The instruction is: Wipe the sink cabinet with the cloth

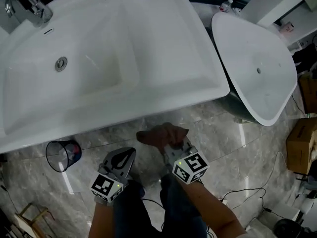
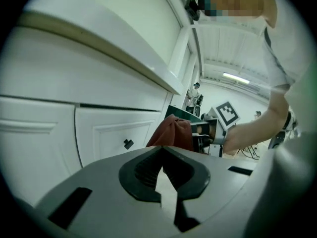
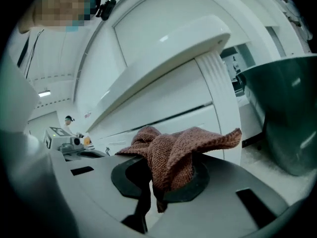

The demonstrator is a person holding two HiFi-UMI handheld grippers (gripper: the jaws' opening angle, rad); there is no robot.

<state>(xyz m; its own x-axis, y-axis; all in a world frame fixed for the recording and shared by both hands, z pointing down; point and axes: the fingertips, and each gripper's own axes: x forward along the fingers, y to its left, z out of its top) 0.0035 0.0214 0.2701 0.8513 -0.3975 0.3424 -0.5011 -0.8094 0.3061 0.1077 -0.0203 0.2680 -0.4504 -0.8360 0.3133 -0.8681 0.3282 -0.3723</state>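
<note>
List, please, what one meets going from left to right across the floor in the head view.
On the floor: wire wastebasket → left gripper → right gripper, shut on the cloth → cardboard box.

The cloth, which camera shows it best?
The right gripper view: the cloth fills the middle, pinched in the right hand-held gripper, knit visible. The head view shows it small from above, near the sink rim. The left gripper view shows a reddish fold beside the cabinet front.

Wire wastebasket [image 1: 63, 155] on the marble floor [image 1: 218, 143], white bathtub [image 1: 247, 48] well apart, cardboard box [image 1: 300, 145] beyond.
</note>
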